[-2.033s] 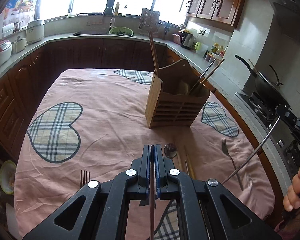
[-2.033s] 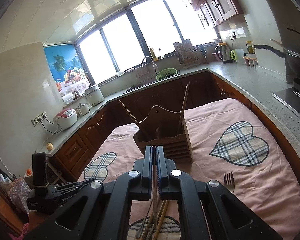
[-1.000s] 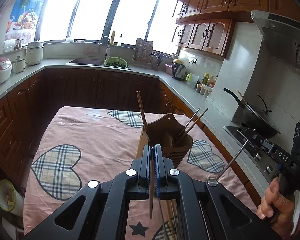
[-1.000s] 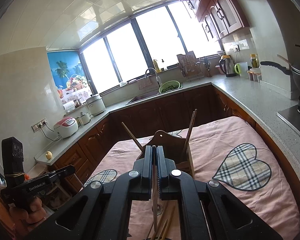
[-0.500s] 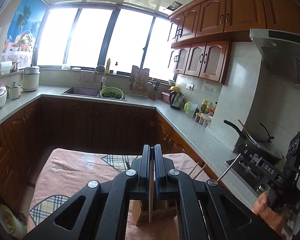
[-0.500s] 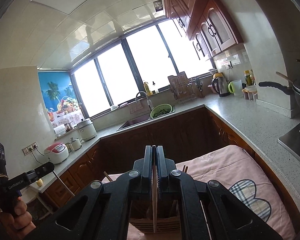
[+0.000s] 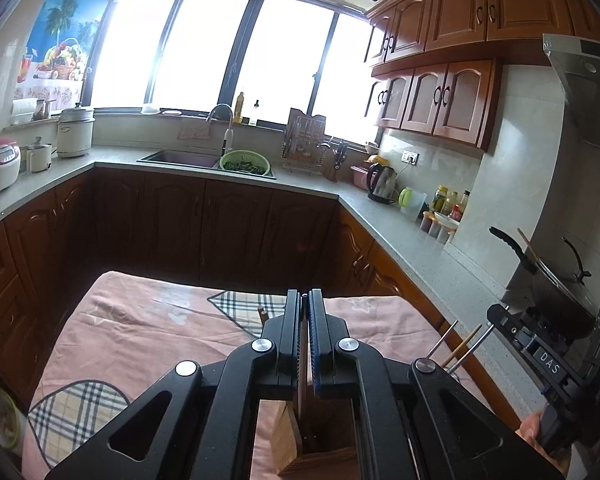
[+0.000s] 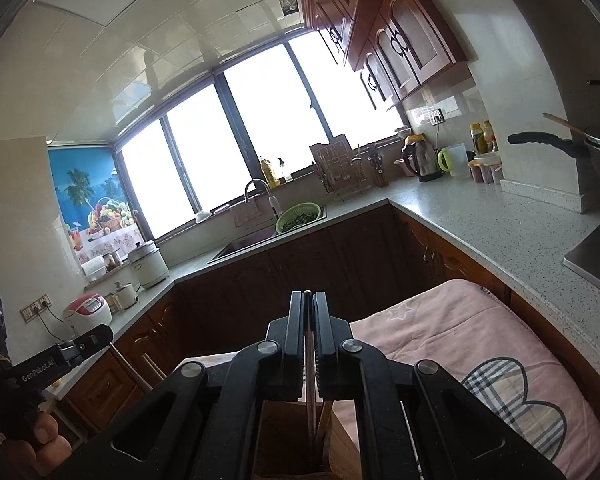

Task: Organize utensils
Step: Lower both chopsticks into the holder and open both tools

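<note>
My left gripper (image 7: 304,300) is shut on a brown wooden chopstick (image 7: 301,380) that hangs straight down into a compartment of the wooden utensil holder (image 7: 320,454) directly below. My right gripper (image 8: 308,300) is shut on a thin metal utensil handle (image 8: 309,392) that also points down into the same wooden holder (image 8: 296,440), beside a wooden stick inside it. Several chopstick ends (image 7: 456,344) stick up from the holder at the right in the left wrist view. The right gripper's body (image 7: 548,364) shows at the far right there.
The holder stands on a table with a pink cloth with plaid hearts (image 7: 140,344). Dark wooden cabinets and a grey counter (image 7: 412,236) wrap around the back and right. A wok (image 7: 556,280) sits on the stove at right. A sink (image 7: 180,158) is under the window.
Both grippers have risen and tipped downward over the holder. The held chopstick and metal utensil now reach down into the holder's compartments; the loose utensils on the cloth are out of view.
</note>
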`<action>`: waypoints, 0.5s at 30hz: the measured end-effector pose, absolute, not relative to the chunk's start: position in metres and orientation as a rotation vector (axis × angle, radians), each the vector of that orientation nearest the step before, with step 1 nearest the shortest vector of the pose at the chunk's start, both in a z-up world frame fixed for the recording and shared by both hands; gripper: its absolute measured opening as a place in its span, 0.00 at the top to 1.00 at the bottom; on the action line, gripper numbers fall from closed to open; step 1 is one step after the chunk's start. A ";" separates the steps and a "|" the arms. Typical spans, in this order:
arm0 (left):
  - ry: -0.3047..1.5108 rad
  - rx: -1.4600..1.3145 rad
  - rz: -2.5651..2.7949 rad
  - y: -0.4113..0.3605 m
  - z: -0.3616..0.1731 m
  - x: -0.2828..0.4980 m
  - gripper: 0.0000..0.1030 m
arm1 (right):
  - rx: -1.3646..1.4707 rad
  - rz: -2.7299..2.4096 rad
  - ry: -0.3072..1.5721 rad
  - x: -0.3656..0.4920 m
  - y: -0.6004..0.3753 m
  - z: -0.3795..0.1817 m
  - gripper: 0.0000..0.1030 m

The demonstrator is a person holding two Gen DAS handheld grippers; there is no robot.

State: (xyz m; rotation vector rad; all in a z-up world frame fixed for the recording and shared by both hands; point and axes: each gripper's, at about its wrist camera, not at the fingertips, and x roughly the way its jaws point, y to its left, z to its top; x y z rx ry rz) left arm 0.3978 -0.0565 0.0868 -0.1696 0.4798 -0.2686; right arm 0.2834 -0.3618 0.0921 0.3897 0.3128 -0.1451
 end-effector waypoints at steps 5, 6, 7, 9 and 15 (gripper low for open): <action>0.532 -0.187 -0.258 -0.058 0.072 0.416 0.97 | 0.420 -0.147 0.365 0.288 -0.364 0.063 0.96; 0.538 -0.189 -0.258 -0.059 0.071 0.419 0.97 | 0.423 -0.149 0.374 0.289 -0.364 0.060 0.96; 0.542 -0.190 -0.258 -0.057 0.071 0.420 0.97 | 0.429 -0.146 0.381 0.289 -0.364 0.056 0.96; 0.551 -0.188 -0.258 -0.060 0.070 0.425 0.97 | 0.441 -0.139 0.403 0.292 -0.364 0.050 0.96; 0.547 -0.181 -0.249 -0.063 0.071 0.425 0.96 | 0.442 -0.142 0.417 0.293 -0.364 0.050 0.96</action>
